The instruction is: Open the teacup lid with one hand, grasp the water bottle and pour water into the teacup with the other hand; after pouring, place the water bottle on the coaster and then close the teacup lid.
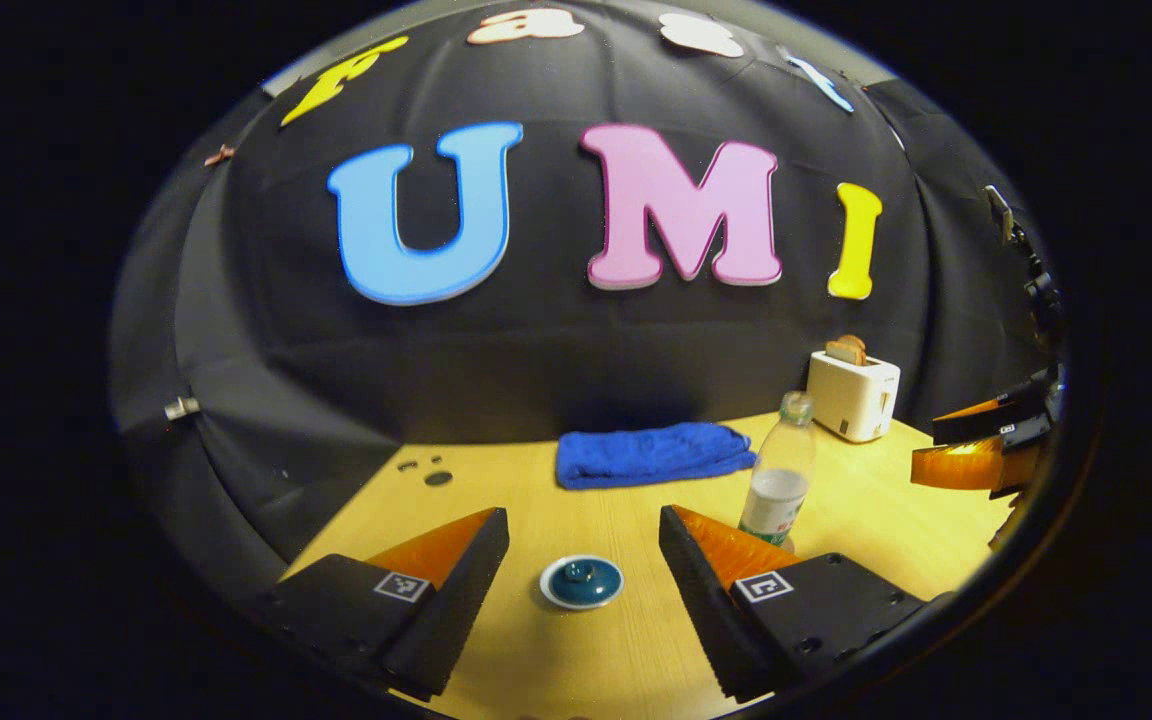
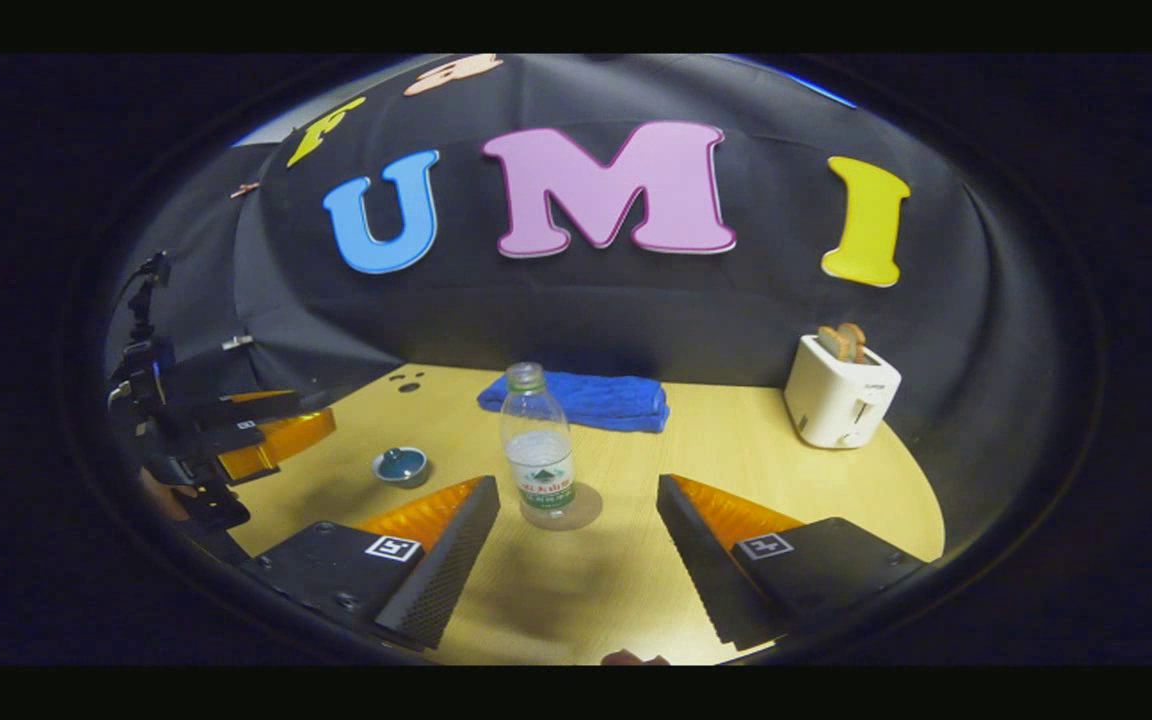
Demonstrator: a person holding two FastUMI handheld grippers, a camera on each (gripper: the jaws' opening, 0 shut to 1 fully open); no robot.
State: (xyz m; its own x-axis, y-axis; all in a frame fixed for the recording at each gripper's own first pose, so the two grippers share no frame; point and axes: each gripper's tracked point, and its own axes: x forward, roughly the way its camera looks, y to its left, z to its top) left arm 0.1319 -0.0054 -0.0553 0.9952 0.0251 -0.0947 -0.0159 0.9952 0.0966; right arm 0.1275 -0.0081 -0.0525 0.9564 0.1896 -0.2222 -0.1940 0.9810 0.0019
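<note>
The small teacup (image 1: 582, 582) stands on the wooden table with its dark blue knobbed lid on, just ahead of my left gripper (image 1: 584, 522) and between its spread fingers. That gripper is open and holds nothing. The clear water bottle (image 2: 538, 450), partly filled, stands upright on a round coaster (image 2: 584, 508) just ahead of my right gripper (image 2: 576, 492), which is open and empty. The bottle (image 1: 778, 480) rises behind the left gripper's right finger. The teacup (image 2: 402, 465) sits to the bottle's left. The other gripper appears at each view's edge (image 1: 976, 450) (image 2: 236, 430).
A folded blue towel (image 1: 651, 452) (image 2: 576, 398) lies at the back of the table against the booth wall. A white toaster (image 1: 852, 392) (image 2: 841, 400) with bread in its slot stands at the back right. Small dark holes (image 1: 426, 470) mark the table's far left corner.
</note>
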